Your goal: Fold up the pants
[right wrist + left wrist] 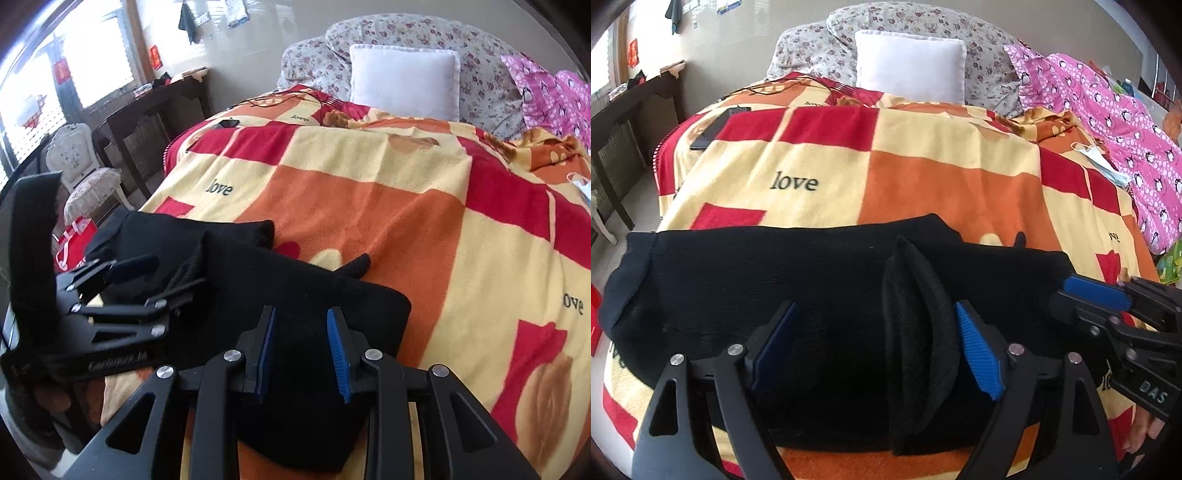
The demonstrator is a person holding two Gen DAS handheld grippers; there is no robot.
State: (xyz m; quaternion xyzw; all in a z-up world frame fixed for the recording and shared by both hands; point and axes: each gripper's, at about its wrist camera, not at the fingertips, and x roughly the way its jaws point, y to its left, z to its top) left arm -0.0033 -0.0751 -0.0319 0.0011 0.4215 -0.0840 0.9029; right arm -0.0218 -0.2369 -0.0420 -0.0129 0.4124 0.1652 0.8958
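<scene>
Black pants (738, 280) lie across the near end of a bed, on a red, orange and cream checked blanket (923, 177). My left gripper (875, 314) hovers over their middle, open wide, its blue pads clear of the cloth. A raised ridge of black fabric (916, 332) stands just inside its right finger. My right gripper (302, 314) sits over the right end of the pants (314, 280) with its jaws narrow and black cloth filling the gap between the pads. In the left wrist view the right gripper (1067, 295) is at the pants' right edge. The left gripper (147, 277) appears at the left of the right wrist view.
A white pillow (908, 66) leans on floral pillows at the head. A pink quilt (1108, 118) and a face mask (1104, 162) lie on the right. A dark phone (713, 129) rests at the blanket's left edge. A dark desk (147, 114), a chair (85, 162) and a red bag (74, 243) stand left of the bed.
</scene>
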